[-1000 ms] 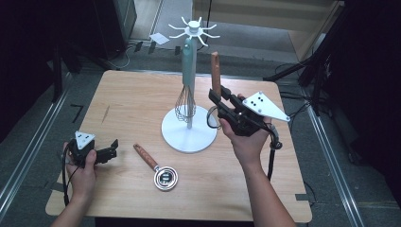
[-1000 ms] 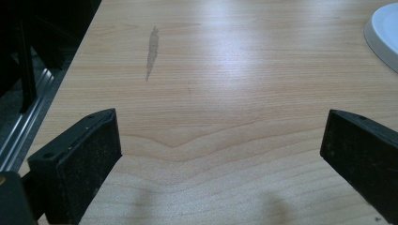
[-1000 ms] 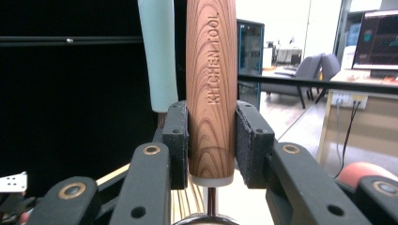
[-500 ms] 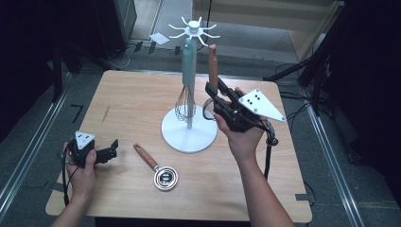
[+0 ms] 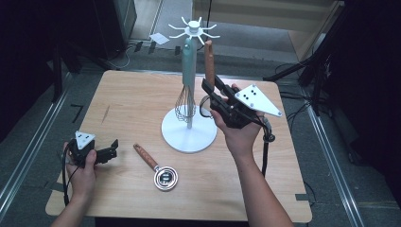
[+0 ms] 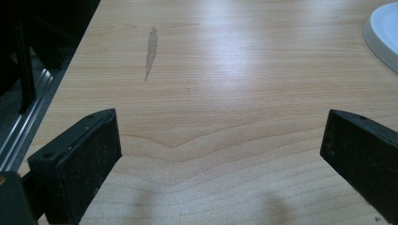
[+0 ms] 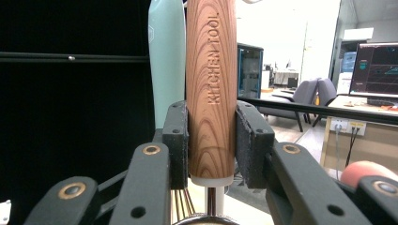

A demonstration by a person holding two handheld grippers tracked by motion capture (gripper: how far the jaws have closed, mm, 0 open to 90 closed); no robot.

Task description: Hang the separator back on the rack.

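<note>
- Right gripper (image 5: 210,97): raised above the bench (image 5: 265,189), right of the stand (image 5: 189,135), its jaws pointing up and to the far left.
- Handle (image 7: 211,89): wood-grained, stamped "KITCHEN TOOL", upright. In the right gripper view it stands squarely between the two jaws; both pads press on its lower end, one on each side. The jaws are partly closed, clamped on it.
- Below the handle a thin metal stem runs down toward a round metal rim at the bottom edge of the right gripper view.
- In the high view the handle's top reaches up beside the stand's white hook ring (image 5: 194,30), on its right.
- Whisk (image 5: 187,94): teal handle, hanging from the ring against the stand's post, just left of the held handle; the two are close, and whether they touch cannot be told.
- Left gripper (image 5: 111,150): resting at the near left of the bench, well apart from the stand. Its jaws stand wide apart with bare wood between them.
- Cup (image 5: 165,178): a metal measuring cup with a wooden handle, lying on the bench between the two hands, nearer than the stand's white base.
</note>
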